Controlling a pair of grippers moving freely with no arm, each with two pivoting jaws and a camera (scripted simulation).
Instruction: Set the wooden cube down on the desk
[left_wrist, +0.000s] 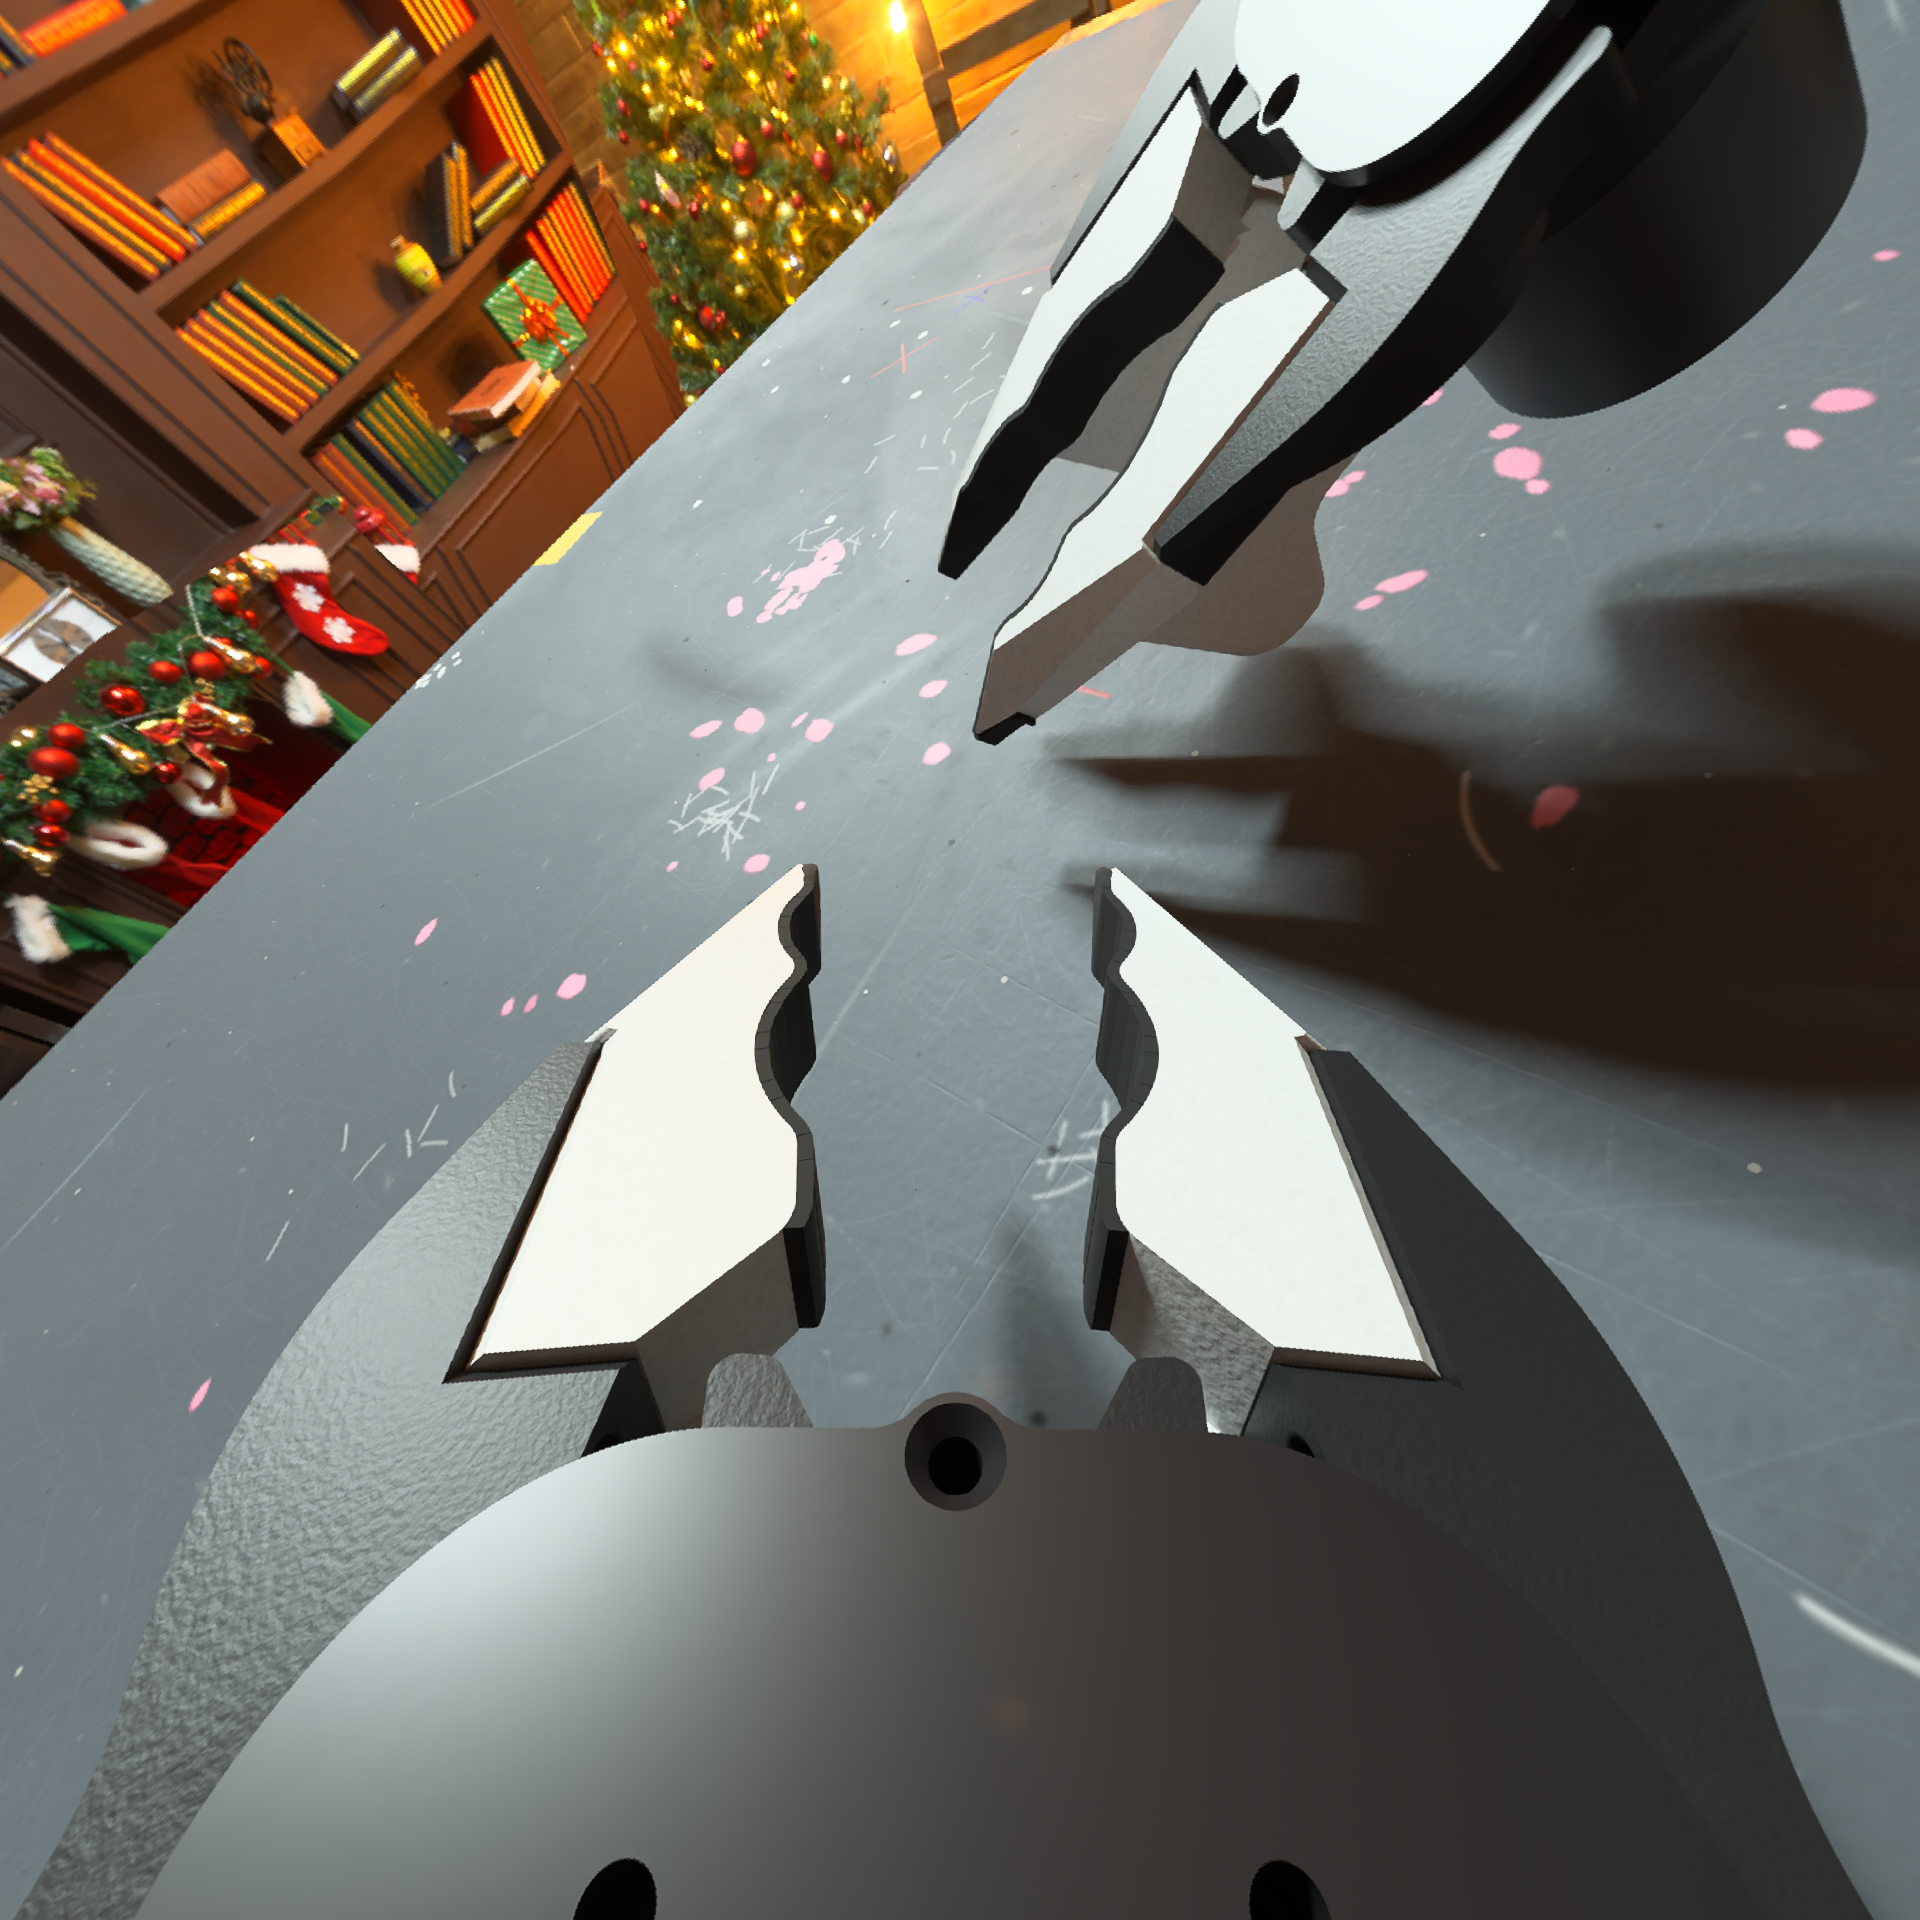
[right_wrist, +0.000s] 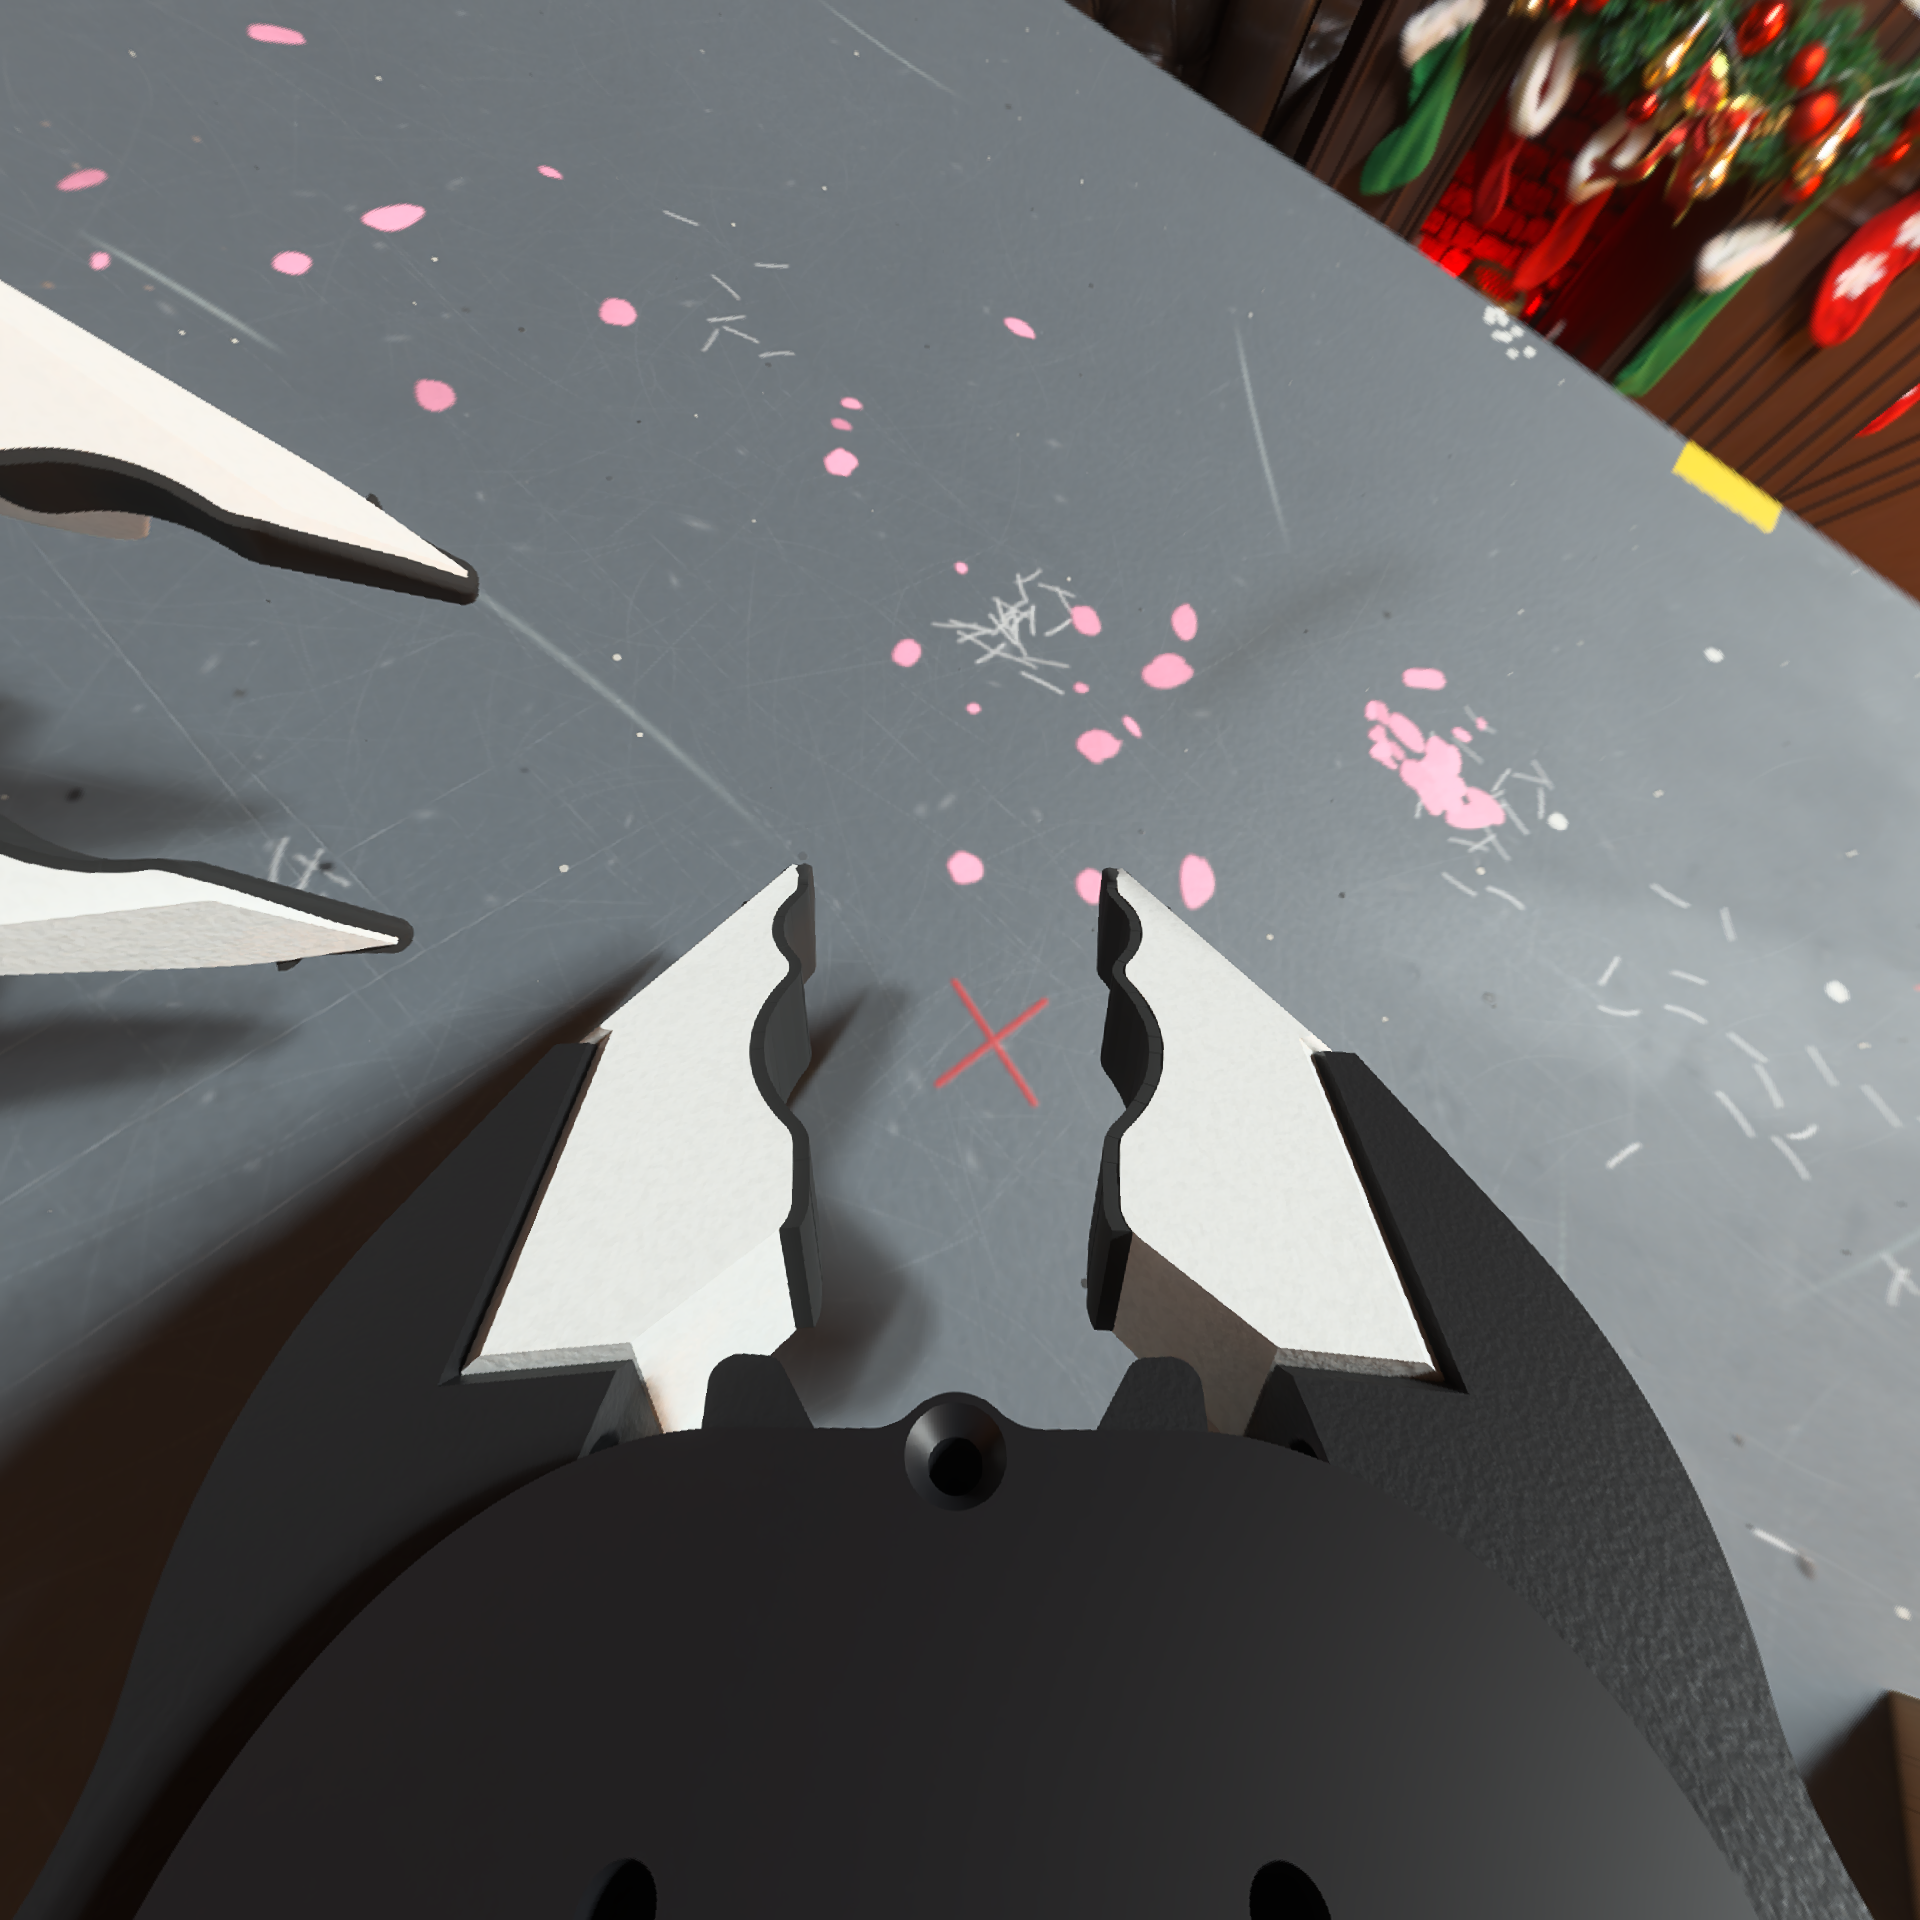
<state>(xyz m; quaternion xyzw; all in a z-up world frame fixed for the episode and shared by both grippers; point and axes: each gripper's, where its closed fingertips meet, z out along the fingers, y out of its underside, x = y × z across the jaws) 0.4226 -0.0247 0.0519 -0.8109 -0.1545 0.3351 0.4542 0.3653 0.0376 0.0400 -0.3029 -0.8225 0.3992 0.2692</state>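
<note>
No wooden cube shows in either wrist view, so its place cannot be told. A brown corner (right_wrist: 1893, 1756) sits at the lower right edge of the right wrist view, behind and to the right of that gripper; too little of it shows to say what it is.

The left gripper (left_wrist: 954, 883), black-bodied with white-faced fingers and wavy black pads, hangs over the scratched grey desk top (left_wrist: 520, 1195) with its jaws parted and nothing between them. Ahead of it and to its right, the right gripper (left_wrist: 971, 644) points down toward the desk, fingers likewise spread and empty, its tips close above the surface. A dark shadow (left_wrist: 1558, 883) lies on the desk to the right of the left gripper's fingertips.

In its own view the right gripper (right_wrist: 954, 883) is released, with a thin red cross mark (right_wrist: 992, 1042) on the desk showing between its fingers. The left gripper's two white fingers (right_wrist: 312, 509) reach in from its left, well apart from it.

Pink paint spots (right_wrist: 1169, 670) and white scratch marks (right_wrist: 1008, 623) lie ahead of the right gripper. A yellow tape strip (right_wrist: 1725, 486) sits at the desk's far right edge. Beyond the desk stand a brown wooden bookshelf (left_wrist: 312, 260), a lit Christmas tree (left_wrist: 738, 177) and red stockings (left_wrist: 322, 603).
</note>
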